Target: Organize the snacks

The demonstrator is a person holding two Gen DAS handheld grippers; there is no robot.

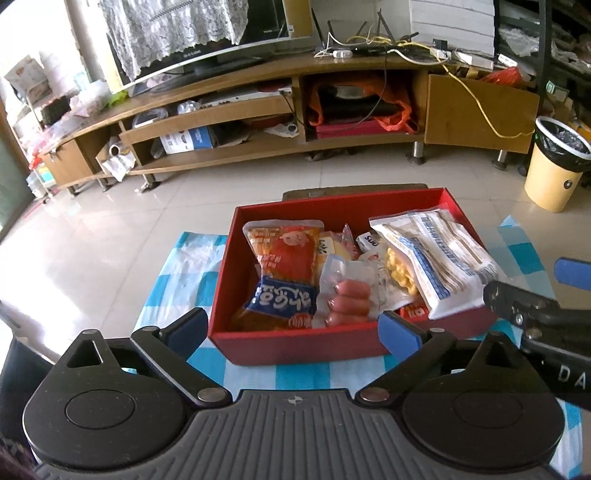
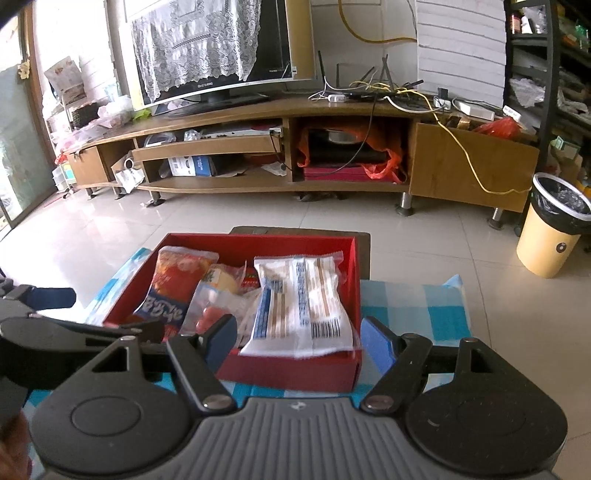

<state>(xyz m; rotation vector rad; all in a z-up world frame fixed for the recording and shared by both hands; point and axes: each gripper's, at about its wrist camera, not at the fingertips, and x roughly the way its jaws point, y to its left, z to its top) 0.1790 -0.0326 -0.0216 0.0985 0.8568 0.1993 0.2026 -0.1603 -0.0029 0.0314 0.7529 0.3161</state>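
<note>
A red box (image 1: pixel 295 345) (image 2: pixel 288 374) stands on a blue-and-white checked cloth (image 1: pixel 177 273) (image 2: pixel 413 306). Inside lie an orange snack bag (image 1: pixel 284 273) (image 2: pixel 173 284), a clear pack of sausages (image 1: pixel 347 295) (image 2: pixel 210 314), and a white-and-blue packet (image 1: pixel 436 258) (image 2: pixel 299 306) resting on the box's right side, over several smaller snacks. My left gripper (image 1: pixel 293 332) is open and empty, just in front of the box's near wall. My right gripper (image 2: pixel 299 343) is open and empty above the box's near edge; it also shows in the left wrist view (image 1: pixel 532 295) at the right.
A wooden TV stand (image 1: pixel 295 110) with a television (image 1: pixel 192 33), cables and clutter runs along the back wall across a tiled floor (image 1: pixel 110 221). A yellow bin (image 1: pixel 554 166) (image 2: pixel 550 229) stands at the right. A dark stool edge (image 1: pixel 351 192) shows behind the box.
</note>
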